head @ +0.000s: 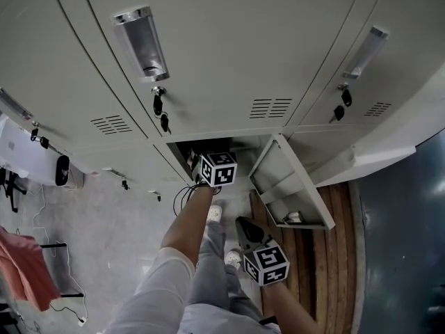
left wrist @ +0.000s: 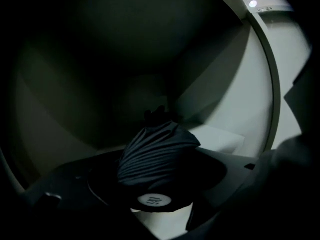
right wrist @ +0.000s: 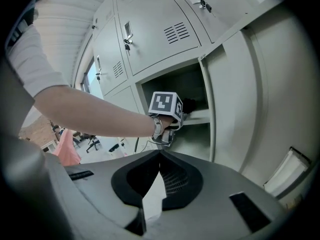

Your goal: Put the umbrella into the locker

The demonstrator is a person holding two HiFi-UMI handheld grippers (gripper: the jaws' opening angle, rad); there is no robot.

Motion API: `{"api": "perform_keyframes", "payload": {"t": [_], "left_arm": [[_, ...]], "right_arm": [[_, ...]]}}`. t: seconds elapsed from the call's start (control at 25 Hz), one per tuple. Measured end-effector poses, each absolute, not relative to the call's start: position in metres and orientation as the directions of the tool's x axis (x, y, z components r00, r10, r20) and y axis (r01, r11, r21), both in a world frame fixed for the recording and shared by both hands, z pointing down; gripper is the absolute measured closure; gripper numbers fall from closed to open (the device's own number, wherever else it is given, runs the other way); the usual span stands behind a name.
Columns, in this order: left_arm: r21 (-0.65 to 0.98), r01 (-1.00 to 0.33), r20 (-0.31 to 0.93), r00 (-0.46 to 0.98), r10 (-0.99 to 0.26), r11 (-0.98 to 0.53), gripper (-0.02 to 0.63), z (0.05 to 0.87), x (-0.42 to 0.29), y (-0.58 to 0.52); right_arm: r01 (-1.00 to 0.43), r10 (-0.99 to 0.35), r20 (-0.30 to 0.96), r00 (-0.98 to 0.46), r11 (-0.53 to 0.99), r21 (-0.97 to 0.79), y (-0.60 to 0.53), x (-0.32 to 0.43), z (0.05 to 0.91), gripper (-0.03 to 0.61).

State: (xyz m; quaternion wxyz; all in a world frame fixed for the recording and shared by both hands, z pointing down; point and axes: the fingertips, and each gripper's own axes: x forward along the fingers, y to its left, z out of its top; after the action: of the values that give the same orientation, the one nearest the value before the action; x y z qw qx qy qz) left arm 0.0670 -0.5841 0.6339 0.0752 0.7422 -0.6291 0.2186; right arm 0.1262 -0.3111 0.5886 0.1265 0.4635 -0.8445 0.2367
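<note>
A folded dark umbrella (left wrist: 155,156) lies inside the dark locker compartment (head: 182,149), its round end cap with a white label (left wrist: 155,200) facing the camera. My left gripper (left wrist: 157,171) is reached into that compartment. Its jaws stand open on either side of the umbrella, with dark gaps between them and the fabric. In the head view only its marker cube (head: 217,169) shows at the opening. My right gripper (right wrist: 160,155) hangs lower and further back (head: 243,225), shut, with nothing in it. The compartment's door (head: 288,186) is swung open to the right.
Shut locker doors surround the opening, and keys hang from two locks (head: 158,104) (head: 345,97). The person's legs and shoes (head: 215,214) stand below. Cables (head: 182,195) lie on the floor, with a red cloth (head: 24,270) at far left and a wooden strip (head: 334,256) at right.
</note>
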Motion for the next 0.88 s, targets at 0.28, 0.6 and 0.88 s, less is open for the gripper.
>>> {"api": "perform_keyframes", "payload": {"t": [0.28,0.6,0.88], "left_arm": [[-0.056,-0.983,0.496,0.125,-0.859,-0.175,0.132,0.638,0.058,-0.583],[-0.048,-0.948,0.464,0.257,-0.848,-0.314,0.114,0.613,0.078,-0.548],[-0.015,-0.924,0.484,0.327,-0.812,-0.381,0.114,0.590,0.085,-0.506]], "right_arm": [[-0.833,-0.714,0.429,-0.553,0.486,-0.264,-0.309,0.121,0.579,0.565],[-0.841,-0.742,0.397,-0.540,0.491,-0.226,-0.323,0.134,0.550,0.565],[-0.785,-0.696,0.390,-0.603,0.604,-0.136,-0.320,0.132,0.507,0.565]]}}
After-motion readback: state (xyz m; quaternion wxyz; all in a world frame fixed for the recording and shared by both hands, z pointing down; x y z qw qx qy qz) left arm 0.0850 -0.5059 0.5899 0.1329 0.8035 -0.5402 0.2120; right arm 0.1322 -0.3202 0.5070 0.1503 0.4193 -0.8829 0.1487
